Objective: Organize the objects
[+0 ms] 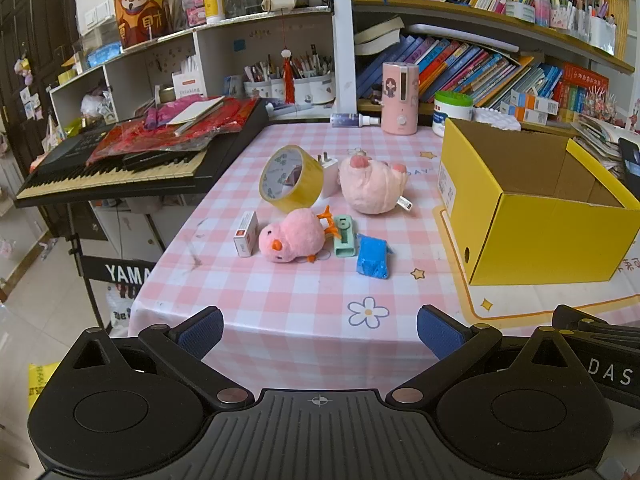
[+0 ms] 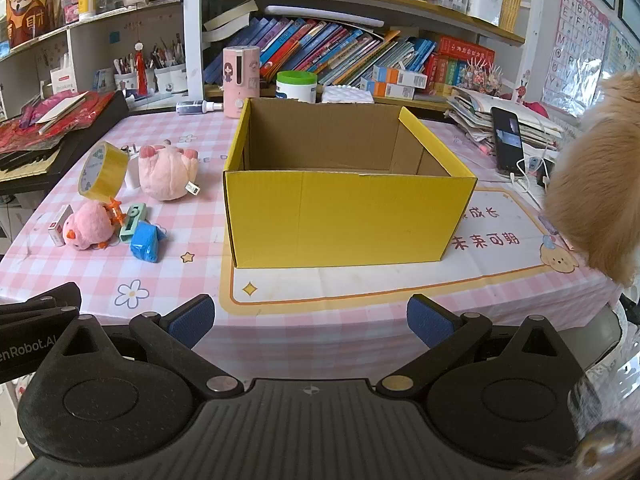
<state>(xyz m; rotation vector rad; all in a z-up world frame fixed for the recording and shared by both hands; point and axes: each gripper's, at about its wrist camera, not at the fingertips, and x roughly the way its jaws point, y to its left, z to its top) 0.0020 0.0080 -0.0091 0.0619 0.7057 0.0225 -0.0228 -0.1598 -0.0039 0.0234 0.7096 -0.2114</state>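
Observation:
An open, empty yellow cardboard box (image 1: pixel 536 232) (image 2: pixel 340 220) stands on the pink checked tablecloth. Left of it lie a yellow tape roll (image 1: pixel 292 178) (image 2: pixel 102 170), a white plug (image 1: pixel 330 172), a pink plush paw (image 1: pixel 374 186) (image 2: pixel 168 174), a pink plush chick (image 1: pixel 290 240) (image 2: pixel 88 226), a small white box (image 1: pixel 246 234) (image 2: pixel 60 226), a green sharpener (image 1: pixel 345 236) (image 2: pixel 133 222) and a blue packet (image 1: pixel 373 257) (image 2: pixel 146 242). My left gripper (image 1: pixel 320 332) is open and empty at the table's near edge. My right gripper (image 2: pixel 311 322) is open and empty in front of the box.
A keyboard (image 1: pixel 120 168) piled with red items juts over the table's left side. A pink dispenser (image 1: pixel 400 98), a green-lidded jar (image 1: pixel 452 110) and a spray bottle (image 1: pixel 354 120) stand at the back under bookshelves. A phone (image 2: pixel 508 140) and a furry animal (image 2: pixel 592 184) are at right.

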